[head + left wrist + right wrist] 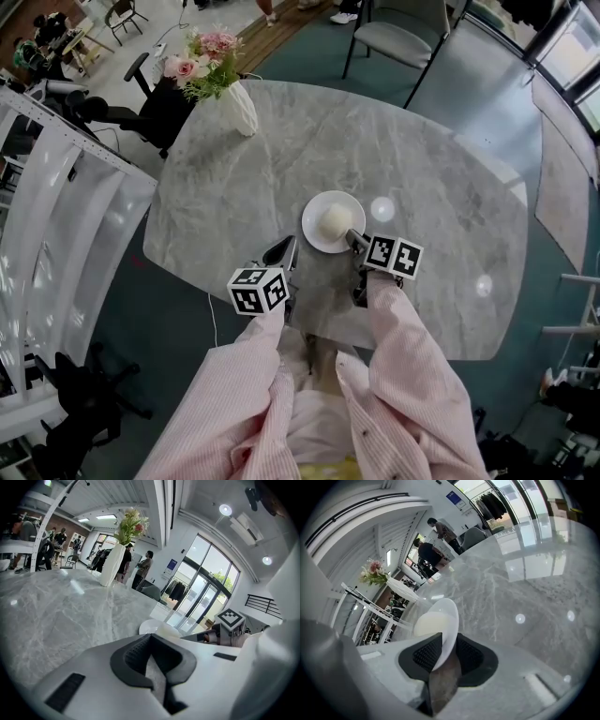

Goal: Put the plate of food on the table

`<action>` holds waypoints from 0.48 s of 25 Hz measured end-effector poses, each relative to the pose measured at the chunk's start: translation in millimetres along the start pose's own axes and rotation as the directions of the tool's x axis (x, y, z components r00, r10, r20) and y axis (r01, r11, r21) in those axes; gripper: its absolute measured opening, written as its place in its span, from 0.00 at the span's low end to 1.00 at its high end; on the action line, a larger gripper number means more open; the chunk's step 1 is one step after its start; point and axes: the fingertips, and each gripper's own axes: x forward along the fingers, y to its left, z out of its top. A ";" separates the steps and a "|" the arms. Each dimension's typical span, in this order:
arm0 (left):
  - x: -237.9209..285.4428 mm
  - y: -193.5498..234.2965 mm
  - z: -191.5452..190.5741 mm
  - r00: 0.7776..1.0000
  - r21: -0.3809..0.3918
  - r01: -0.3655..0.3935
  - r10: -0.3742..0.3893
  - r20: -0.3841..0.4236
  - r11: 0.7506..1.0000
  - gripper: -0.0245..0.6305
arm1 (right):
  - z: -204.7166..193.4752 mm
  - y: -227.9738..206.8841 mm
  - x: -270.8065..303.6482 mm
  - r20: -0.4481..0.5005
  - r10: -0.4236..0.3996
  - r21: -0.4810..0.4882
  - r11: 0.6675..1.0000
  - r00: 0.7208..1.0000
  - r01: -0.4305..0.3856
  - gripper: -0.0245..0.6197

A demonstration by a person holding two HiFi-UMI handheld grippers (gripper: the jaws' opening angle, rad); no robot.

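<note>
Plate (314, 232) with the pale food mound (336, 220) looks set down on the marble desk (262, 178), near its front edge, so placement reads as done and release is the step in hand. Right tongs (353, 237) spread, plate's near rim between the pads, no squeeze evident. Left tongs (284, 251) pressed together, empty, just beside the plate. Next: back right tongs straight off the rim without dragging or tipping it.
</note>
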 end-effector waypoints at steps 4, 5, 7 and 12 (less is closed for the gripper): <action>1.5 0.6 -0.8 1.000 0.003 -0.001 0.001 -0.001 1.000 0.03 | -1.0 -1.8 0.5 -0.007 -0.021 -0.040 0.999 1.000 0.020 0.18; 1.7 0.7 -1.3 1.000 0.004 -0.001 0.001 -0.001 1.000 0.03 | -1.6 -1.8 0.6 -0.008 -0.027 -0.053 0.998 1.000 0.026 0.19; 1.5 0.2 -2.1 1.000 0.004 -0.001 0.001 -0.001 1.000 0.03 | -2.4 -2.4 -0.6 -0.008 -0.044 -0.082 0.996 0.999 0.043 0.22; 0.4 -1.3 -2.0 1.000 0.004 -0.001 0.001 0.004 1.000 0.03 | -2.8 -5.1 -4.8 -0.002 -0.070 -0.113 0.991 0.998 0.070 0.27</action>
